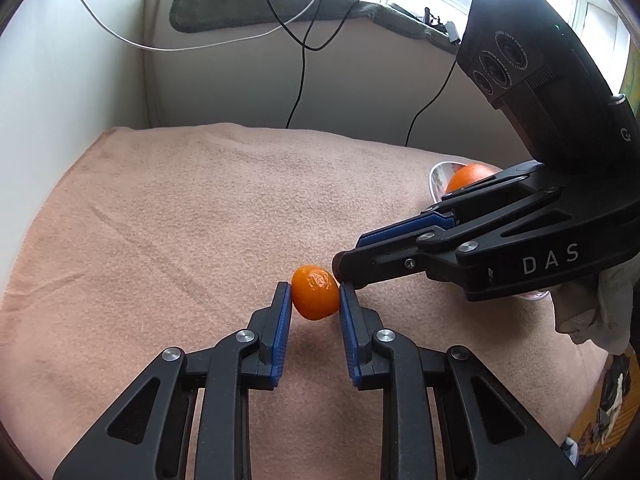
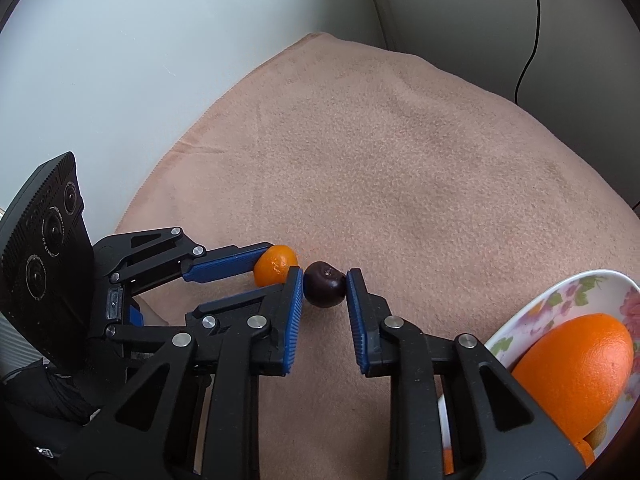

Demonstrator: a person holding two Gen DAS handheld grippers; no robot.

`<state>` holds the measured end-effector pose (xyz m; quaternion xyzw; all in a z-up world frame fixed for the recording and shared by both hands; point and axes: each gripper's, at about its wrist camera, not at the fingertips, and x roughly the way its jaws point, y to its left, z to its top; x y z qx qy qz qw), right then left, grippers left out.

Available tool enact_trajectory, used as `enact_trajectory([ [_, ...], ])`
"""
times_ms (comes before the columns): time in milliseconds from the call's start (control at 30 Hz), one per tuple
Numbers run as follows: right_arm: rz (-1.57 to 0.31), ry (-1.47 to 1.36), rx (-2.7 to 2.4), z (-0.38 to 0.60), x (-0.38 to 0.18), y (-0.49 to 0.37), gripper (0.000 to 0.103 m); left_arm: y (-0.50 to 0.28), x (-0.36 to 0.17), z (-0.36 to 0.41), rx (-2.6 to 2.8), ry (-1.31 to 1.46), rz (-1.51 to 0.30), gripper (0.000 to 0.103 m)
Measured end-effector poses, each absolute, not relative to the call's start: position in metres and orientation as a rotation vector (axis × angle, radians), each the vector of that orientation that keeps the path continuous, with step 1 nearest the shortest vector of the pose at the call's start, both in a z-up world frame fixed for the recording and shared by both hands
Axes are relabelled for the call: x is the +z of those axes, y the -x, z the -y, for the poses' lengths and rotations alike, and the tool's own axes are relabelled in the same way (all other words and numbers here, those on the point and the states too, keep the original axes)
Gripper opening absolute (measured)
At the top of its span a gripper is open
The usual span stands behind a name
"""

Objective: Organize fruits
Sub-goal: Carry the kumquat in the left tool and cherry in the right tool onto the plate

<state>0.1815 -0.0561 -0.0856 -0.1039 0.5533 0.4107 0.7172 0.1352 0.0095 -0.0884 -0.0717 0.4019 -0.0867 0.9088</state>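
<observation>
Your left tongs (image 1: 315,294) are clenched on the small orange fruit (image 1: 315,298), and your right tongs (image 2: 324,286) pinch the dark round fruit (image 2: 325,284) just beside it, both low over the pink blanket (image 1: 180,220). Right of the right tongs, a flowered dish (image 2: 560,296) holds a large orange (image 2: 576,372).
</observation>
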Motion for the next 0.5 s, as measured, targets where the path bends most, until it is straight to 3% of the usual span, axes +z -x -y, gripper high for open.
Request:
enact_trajectory([
  [500,-1.115,0.151,0.886,0.099,-0.043,-0.168,0.023,-0.112,-0.052,0.010,-0.204,0.138,-0.757,0.022],
])
